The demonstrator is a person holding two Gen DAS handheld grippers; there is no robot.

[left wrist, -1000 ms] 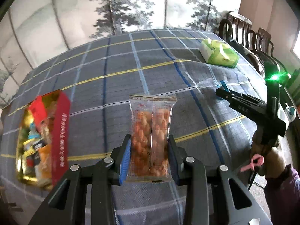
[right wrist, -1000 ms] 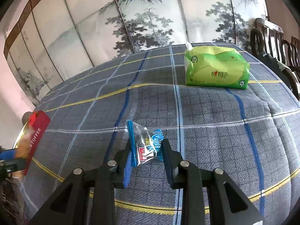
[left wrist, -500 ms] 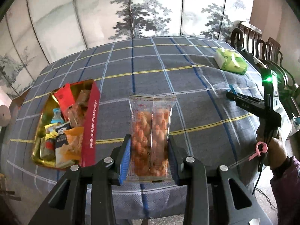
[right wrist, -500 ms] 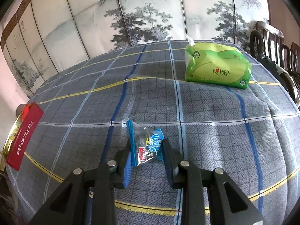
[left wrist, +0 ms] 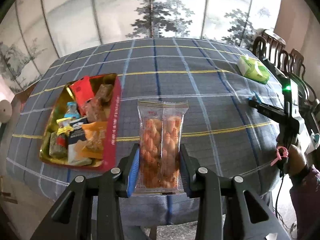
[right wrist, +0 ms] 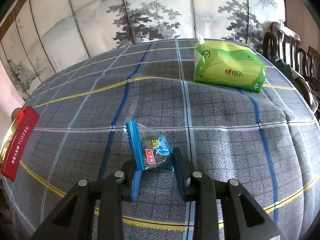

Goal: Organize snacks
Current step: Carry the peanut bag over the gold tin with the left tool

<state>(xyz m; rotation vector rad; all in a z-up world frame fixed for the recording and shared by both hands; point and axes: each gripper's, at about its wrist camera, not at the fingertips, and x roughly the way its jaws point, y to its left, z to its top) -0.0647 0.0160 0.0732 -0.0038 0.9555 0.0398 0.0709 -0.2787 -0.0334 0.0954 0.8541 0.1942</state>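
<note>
Clear plastic film, crimped at both ends, wraps the twisted-dough snack pack (left wrist: pixel 161 146), which is pinched by its long edges between the blue-padded jaws of the left tool (left wrist: pixel 159 167); the pack is carried lengthwise along the fingers, probably so that it stays flat and can be laid into the box without folding. It hangs above the near edge of the counter (left wrist: pixel 200 84), just to the right of the red-and-gold toffee tin (left wrist: pixel 112 124), whose red side wall faces the pack. The tin is already crowded with wrapped bars, a small bottle, an orange pouch and a red packet, so it is judged to be the collecting place, and a gap would have to be found for the long pack, perhaps on top of the others. The right tool (right wrist: pixel 155 170) is narrowed onto a small blue-edged candy packet (right wrist: pixel 151 147), gripped by its lower corner so that the packet stands up tilted between the fingers above the plaid cloth; the grip looks slight, and a slip is thought possible if the packet is swung quickly. In the right wrist view the tin's red wall with its printed lettering is seen only at the far left edge, well apart from this packet, so a long carry across the counter is still called for. A green tissue pack (right wrist: pixel 230 68) lies at the far right side, apart from the snacks, and appears to be no part of the sorting.
</note>
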